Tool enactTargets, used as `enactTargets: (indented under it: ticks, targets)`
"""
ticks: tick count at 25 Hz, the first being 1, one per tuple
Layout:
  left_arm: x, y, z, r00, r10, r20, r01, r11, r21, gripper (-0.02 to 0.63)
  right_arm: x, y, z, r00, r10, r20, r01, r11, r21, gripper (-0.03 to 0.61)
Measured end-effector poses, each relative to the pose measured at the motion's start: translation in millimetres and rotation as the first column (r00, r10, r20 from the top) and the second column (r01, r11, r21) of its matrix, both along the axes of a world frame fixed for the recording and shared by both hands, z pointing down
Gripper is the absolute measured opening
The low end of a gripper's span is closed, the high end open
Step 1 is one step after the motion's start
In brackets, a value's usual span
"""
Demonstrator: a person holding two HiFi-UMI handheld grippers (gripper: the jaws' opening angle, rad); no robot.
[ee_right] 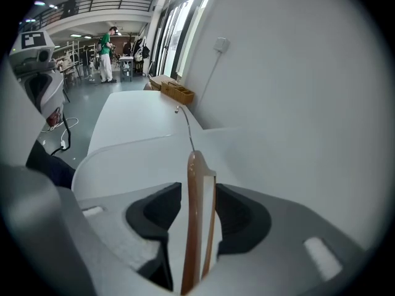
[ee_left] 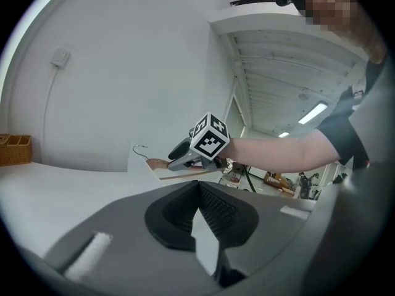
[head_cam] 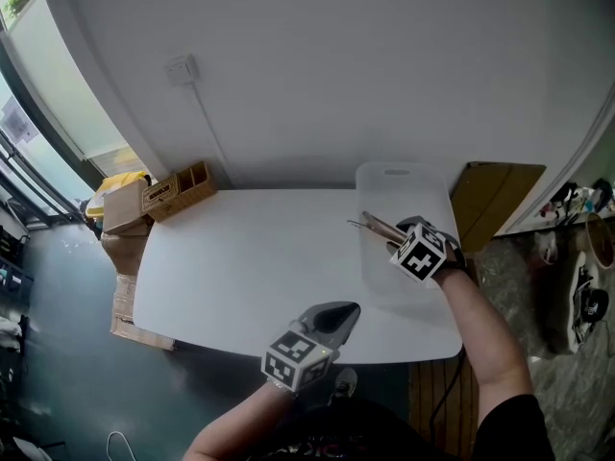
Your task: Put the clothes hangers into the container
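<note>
**Work item.** The wooden hanger sits right of centre in the head view, inside the outline of the translucent container. Its wire hook points toward the frame's left. In the right gripper view the hanger stands on edge in the lower centre, hook leading away up the frame. Whether it already rests on the container floor cannot be determined. The edge-on attitude probably suits the container's narrow opening.

**Right gripper.** The right gripper has its jaws spread wide. The hanger stands between them, with a clear gap at the left pad and the right pad just beside the wood. No clamping pressure is evident, so the hanger is judged released over the drop point. In the head view this gripper hovers above the container's near half.

**Left gripper.** The left gripper has its jaw tips together with nothing between them. In the head view it is parked at the table's near edge, lower centre, well apart from the container. This appears to keep it out of the working arm's path.

**Surroundings.** The white table carries the container at its right end. A wooden box stands at its far left corner, against the wall. No other hangers show on the tabletop.
</note>
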State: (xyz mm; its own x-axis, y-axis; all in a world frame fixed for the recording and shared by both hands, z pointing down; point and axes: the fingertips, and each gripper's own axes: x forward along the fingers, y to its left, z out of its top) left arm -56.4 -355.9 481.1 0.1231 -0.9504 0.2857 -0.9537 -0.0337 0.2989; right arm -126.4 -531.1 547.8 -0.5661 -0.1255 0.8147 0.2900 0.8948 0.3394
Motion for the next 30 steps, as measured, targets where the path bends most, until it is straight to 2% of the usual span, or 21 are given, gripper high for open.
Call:
enactTargets:
  ticks: [4,8,10,13,14,16,25,30]
  targets:
    - [2,15,0,0.999,0.035,-0.007,-0.035,0.999,-0.001,0.005,11,13,-24,0.997,0.04,0.059,-0.041,0.999,0.005,0.173]
    - [-6,37,-10,0.997,0.081,-0.003,-0.081,0.996,0.029,0.005,20,37,-61,0.974,0.13,0.187,-0.128,0.992,-0.024,0.173]
    - [-10,51,-14,0.994,0.112,-0.002,-0.112,0.993,0.034,0.005,23,51,-80,0.948,0.192,0.254,-0.185,0.981,-0.053,0.17]
    - [-18,78,-18,0.987,0.163,0.007,-0.163,0.986,0.037,0.005,27,76,-103,0.896,0.262,0.357,-0.254,0.965,-0.07,0.127]
    - [-21,87,-19,0.984,0.176,0.01,-0.176,0.984,0.038,0.005,29,86,-110,0.875,0.282,0.393,-0.276,0.958,-0.071,0.105]
    - [-28,103,-25,0.981,0.196,0.008,-0.196,0.979,0.049,0.005,31,109,-125,0.832,0.324,0.45,-0.313,0.944,-0.1,0.004]
    - [-46,179,-26,0.969,0.245,0.021,-0.246,0.967,0.063,0.005,39,228,-140,0.682,0.463,0.567,-0.334,0.886,-0.321,0.002]
    - [-41,219,-17,0.962,0.272,0.023,-0.273,0.961,0.052,0.005,51,288,-115,0.65,0.516,0.558,-0.342,0.854,-0.391,0.002]
